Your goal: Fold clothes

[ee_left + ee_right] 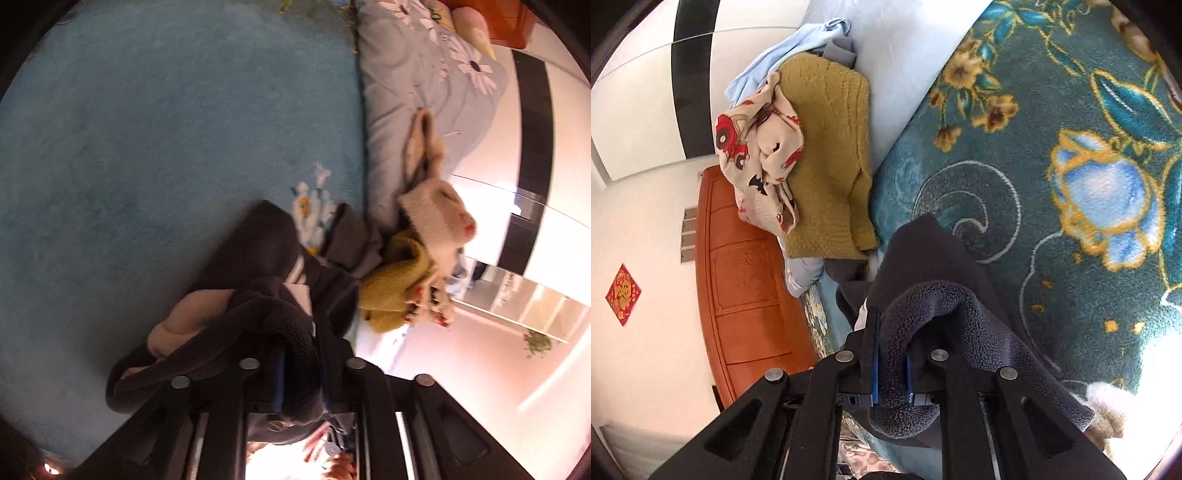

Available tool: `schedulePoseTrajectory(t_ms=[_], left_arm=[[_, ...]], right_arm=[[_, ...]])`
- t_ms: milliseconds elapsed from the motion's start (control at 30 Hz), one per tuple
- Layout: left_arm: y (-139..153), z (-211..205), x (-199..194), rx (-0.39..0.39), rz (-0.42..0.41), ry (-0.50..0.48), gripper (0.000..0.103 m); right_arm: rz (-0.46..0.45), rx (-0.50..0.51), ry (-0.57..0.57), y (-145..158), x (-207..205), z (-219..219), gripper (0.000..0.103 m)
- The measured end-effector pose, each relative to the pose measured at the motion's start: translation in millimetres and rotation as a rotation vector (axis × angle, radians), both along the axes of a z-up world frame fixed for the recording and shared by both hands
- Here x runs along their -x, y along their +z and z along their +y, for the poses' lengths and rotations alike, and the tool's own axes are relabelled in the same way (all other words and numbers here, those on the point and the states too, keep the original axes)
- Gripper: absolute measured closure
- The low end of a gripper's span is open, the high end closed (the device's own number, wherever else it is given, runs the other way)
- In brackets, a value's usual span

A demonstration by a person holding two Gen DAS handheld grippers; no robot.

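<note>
Dark fleece garment (pixel 923 314) fills both our grips: our right gripper (pixel 892 373) and left gripper (pixel 301 373) are each clamped nearly closed on a bunched fold of it above the teal blanket (pixel 1052 258). Beyond, a mustard sweater (pixel 831 166) lies under a patterned cloth (pixel 764 147), near the grey pillow (pixel 406 92).

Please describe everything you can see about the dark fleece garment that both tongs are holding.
The dark fleece garment is charcoal, with a fuzzy pile inside and a smoother outer face. The right tongs are shut on a bunched fold of it; the left tongs pinch another thick fold. It hangs crumpled, not yet folded, above the teal patterned blanket. In the left view, a beige lining and a white stripe show.
</note>
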State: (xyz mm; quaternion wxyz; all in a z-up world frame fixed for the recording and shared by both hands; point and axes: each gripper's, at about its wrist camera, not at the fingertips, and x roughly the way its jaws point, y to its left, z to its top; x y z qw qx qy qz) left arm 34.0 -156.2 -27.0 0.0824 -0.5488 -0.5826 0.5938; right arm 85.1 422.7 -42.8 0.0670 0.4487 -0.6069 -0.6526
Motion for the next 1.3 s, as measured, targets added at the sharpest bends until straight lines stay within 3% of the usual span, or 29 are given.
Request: schedulePoseTrajectory(t_ms=[100, 167, 267, 333, 400, 600, 667, 767, 867, 1033, 1100, 1133, 1200, 1233, 1300], left_arm=[[18, -4, -1, -0.059, 0.087, 0.010, 0.054], [27, -5, 2, -0.067, 0.164, 0.025, 0.048], [41, -5, 0, 0.111, 0.212, -0.023, 0.047], [42, 0, -2, 0.268, 0.209, -0.087, 0.047], [39, 8, -4, 0.433, 0.191, -0.170, 0.047], [18, 45, -3, 0.730, 0.192, -0.412, 0.047], [20, 54, 4, 0.749, 0.215, -0.444, 0.047], [23, 67, 15, 0.759, 0.251, -0.477, 0.047], [22, 69, 15, 0.734, 0.264, -0.447, 0.046], [21, 71, 15, 0.692, 0.284, -0.399, 0.047], [21, 72, 15, 0.675, 0.292, -0.379, 0.051], [20, 73, 15, 0.667, 0.296, -0.369, 0.056], [20, 74, 14, 0.650, 0.304, -0.350, 0.091], [20, 74, 14, 0.641, 0.308, -0.340, 0.092], [25, 78, 14, 0.645, 0.344, -0.350, 0.094]], right_arm=[[0.047, -0.002, 0.000, 12, 0, 7, 0.079], [0.096, -0.003, -0.006, 24, -1, 13, 0.064], [0.169, -0.067, -0.046, 47, -8, 28, 0.062], [0.168, -0.136, -0.034, 53, -13, 32, 0.062], [0.126, -0.203, 0.003, 48, -14, 30, 0.062], [-0.006, -0.510, 0.194, 31, -21, 11, 0.062], [-0.026, -0.569, 0.253, 25, -13, 1, 0.062], [0.009, -0.574, 0.270, 26, 5, -10, 0.061], [0.044, -0.578, 0.287, 28, 23, -21, 0.052], [0.078, -0.565, 0.295, 30, 46, -37, 0.051], [0.092, -0.551, 0.289, 33, 48, -41, 0.052], [0.098, -0.543, 0.286, 34, 49, -43, 0.056], [0.108, -0.531, 0.283, 37, 52, -47, 0.082], [0.097, -0.537, 0.299, 39, 53, -51, 0.093], [0.094, -0.540, 0.325, 44, 54, -55, 0.094]])
